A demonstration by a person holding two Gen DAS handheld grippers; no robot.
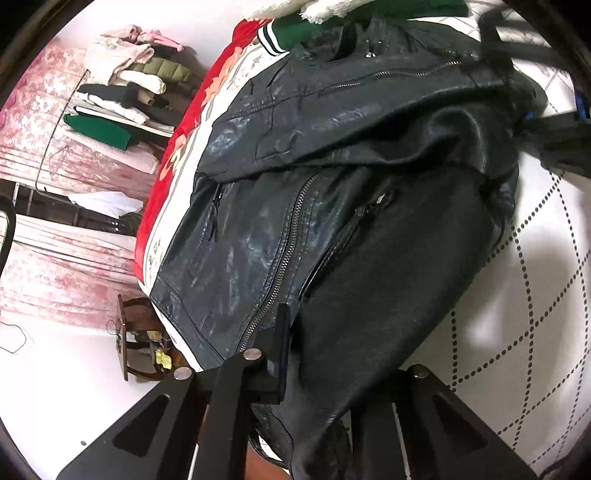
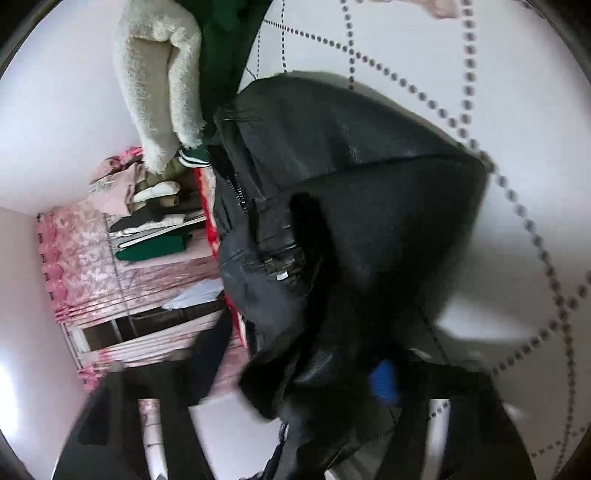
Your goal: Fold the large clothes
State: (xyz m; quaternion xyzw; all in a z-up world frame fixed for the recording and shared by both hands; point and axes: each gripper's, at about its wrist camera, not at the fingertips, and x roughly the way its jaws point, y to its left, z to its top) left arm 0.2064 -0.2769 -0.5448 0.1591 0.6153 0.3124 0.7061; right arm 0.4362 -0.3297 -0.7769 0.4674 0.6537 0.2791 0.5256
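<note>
Both wrist views look close along their fingers, sharing the black jacket (image 1: 332, 221).

Ahead of the left hand-held gripper (image 1: 325, 373): blocked by the jacket (image 1: 332, 206). Open bed (image 1: 535, 295) to its right. Far ahead, piled clothes (image 1: 354, 11). Left, beyond the bed edge, a stool (image 1: 136, 339) and a shelf (image 1: 122, 96).

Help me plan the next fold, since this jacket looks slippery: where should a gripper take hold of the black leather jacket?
Grip the black leather jacket at its bottom hem beside the front zipper, coming in from the near edge, as the left gripper seems to. The hem is a thin free edge; the broad panels are smooth, offering nothing to pinch.
</note>
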